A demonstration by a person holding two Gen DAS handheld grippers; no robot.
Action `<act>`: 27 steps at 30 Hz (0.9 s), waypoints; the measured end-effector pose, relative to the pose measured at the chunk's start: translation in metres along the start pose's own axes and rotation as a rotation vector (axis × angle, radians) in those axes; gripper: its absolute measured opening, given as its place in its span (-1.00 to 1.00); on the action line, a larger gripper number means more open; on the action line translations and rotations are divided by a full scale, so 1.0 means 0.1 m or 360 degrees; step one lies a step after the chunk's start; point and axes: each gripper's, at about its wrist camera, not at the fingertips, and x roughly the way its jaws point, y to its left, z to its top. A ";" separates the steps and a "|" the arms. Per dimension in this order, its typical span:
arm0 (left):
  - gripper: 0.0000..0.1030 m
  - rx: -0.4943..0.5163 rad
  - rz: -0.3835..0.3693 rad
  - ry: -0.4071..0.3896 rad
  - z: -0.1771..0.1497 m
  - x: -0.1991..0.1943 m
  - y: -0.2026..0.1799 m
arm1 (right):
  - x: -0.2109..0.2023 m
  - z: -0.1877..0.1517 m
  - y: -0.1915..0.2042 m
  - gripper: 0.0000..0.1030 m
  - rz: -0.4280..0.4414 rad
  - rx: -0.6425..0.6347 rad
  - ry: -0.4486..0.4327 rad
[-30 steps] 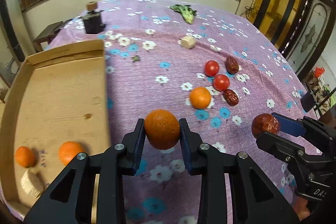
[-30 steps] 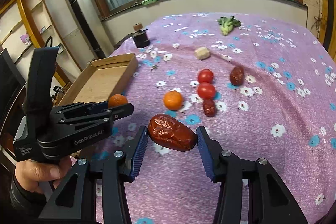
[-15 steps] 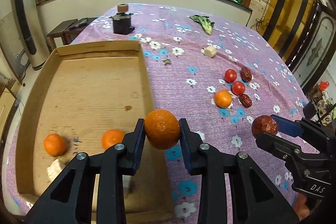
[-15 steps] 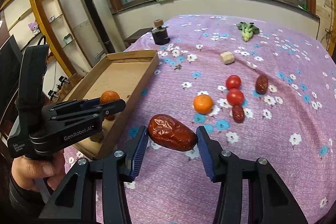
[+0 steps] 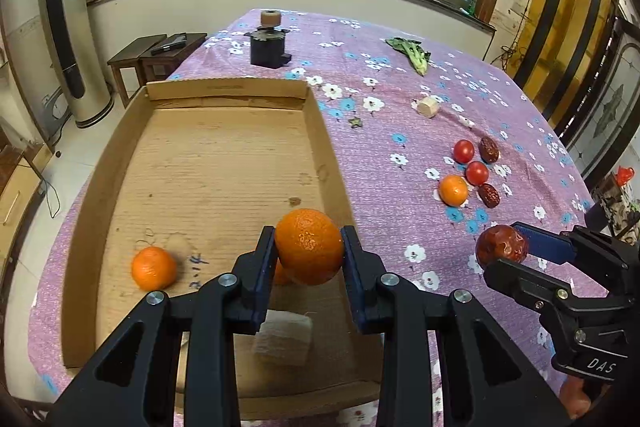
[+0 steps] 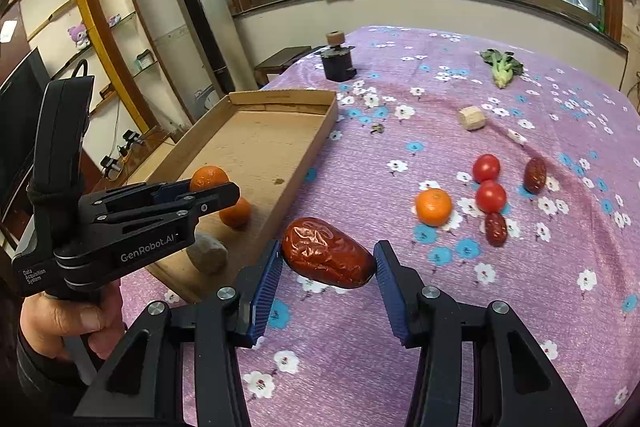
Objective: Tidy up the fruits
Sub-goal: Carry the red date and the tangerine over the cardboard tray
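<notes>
My left gripper [image 5: 309,251] is shut on an orange mandarin [image 5: 309,246] and holds it over the near right part of the cardboard tray [image 5: 208,163]. In the tray lie one mandarin [image 5: 153,267], a second one half hidden behind the held fruit, and a pale lump [image 5: 283,341]. My right gripper [image 6: 327,261] is shut on a wrinkled red date [image 6: 328,253], above the purple cloth just right of the tray [image 6: 256,139]. On the cloth remain a mandarin [image 6: 433,207], two tomatoes [image 6: 486,167] [image 6: 490,196] and two dates [image 6: 535,174] [image 6: 496,228].
A flowered purple cloth [image 6: 520,287] covers the table. Farther back lie a wooden cork piece [image 6: 472,117], a leafy green vegetable [image 6: 501,67] and a dark block with a wooden spool [image 6: 338,59]. A hand [image 6: 68,323] grips the left tool. A low side table [image 5: 158,55] stands beyond the table's left edge.
Both grippers have moved left with their fruit. The held mandarin went from over the cloth to over the tray; the held date now hangs near the tray's right wall.
</notes>
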 end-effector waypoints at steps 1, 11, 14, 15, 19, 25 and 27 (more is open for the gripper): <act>-0.43 -0.0005 0.0009 -0.0001 0.00 -0.01 0.03 | 0.01 0.01 0.02 -0.06 0.0005 -0.0006 0.0002; -0.43 -0.0050 0.0059 -0.0008 -0.01 -0.07 0.26 | 0.17 0.11 0.26 -0.06 0.0058 -0.0076 0.0021; -0.43 -0.0063 0.0080 -0.0006 -0.01 -0.07 0.34 | 0.22 0.13 0.31 -0.06 0.0076 -0.0088 0.0029; -0.43 -0.0066 0.0086 -0.0005 -0.01 -0.07 0.36 | 0.22 0.14 0.32 -0.06 0.0080 -0.0092 0.0030; -0.43 -0.0083 0.0114 -0.0001 0.00 -0.06 0.47 | 0.28 0.17 0.39 -0.06 0.0100 -0.0107 0.0041; -0.43 -0.0116 0.0154 0.0007 0.03 -0.03 0.66 | 0.44 0.26 0.50 -0.06 0.0132 -0.0134 0.0056; -0.43 -0.0131 0.0163 0.0008 0.04 -0.01 0.72 | 0.52 0.30 0.54 -0.06 0.0143 -0.0143 0.0065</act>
